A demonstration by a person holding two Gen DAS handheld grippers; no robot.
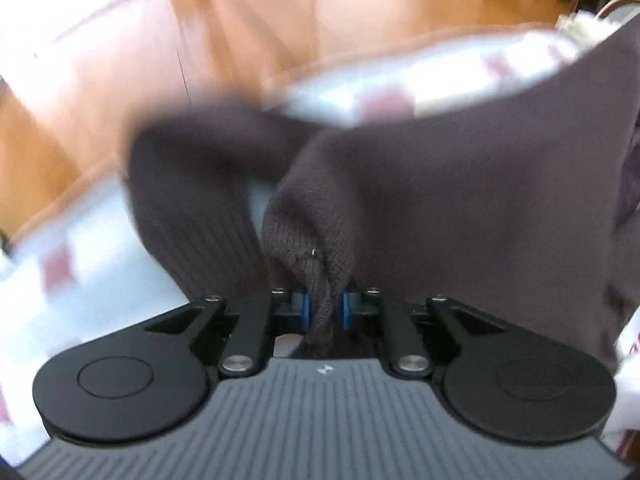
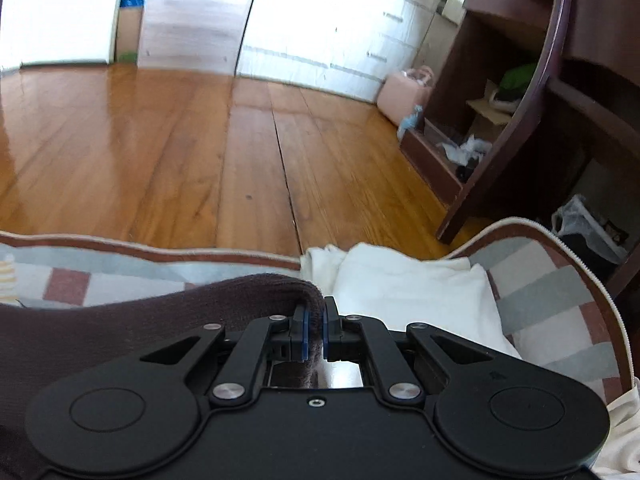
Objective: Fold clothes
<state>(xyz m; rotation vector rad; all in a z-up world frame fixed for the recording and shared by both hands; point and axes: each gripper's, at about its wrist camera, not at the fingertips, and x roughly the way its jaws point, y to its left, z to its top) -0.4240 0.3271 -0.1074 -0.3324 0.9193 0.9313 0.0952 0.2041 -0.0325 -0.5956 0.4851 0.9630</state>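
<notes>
A dark brown knit sweater (image 1: 460, 184) hangs stretched across the left wrist view, with a ribbed sleeve or hem (image 1: 188, 216) drooping at the left. My left gripper (image 1: 323, 307) is shut on a bunched fold of it. In the right wrist view my right gripper (image 2: 314, 326) is shut on the sweater's thick edge (image 2: 224, 292), which runs off to the left. The sweater is held above a bed with a checked cover (image 2: 552, 300). The left view is blurred.
A folded white garment (image 2: 404, 284) lies on the bed just beyond my right gripper. Past the bed edge is a wooden floor (image 2: 160, 140), a dark wooden shelf unit (image 2: 520, 100) at the right, a pink bag (image 2: 404, 92) and white cupboards (image 2: 340, 32).
</notes>
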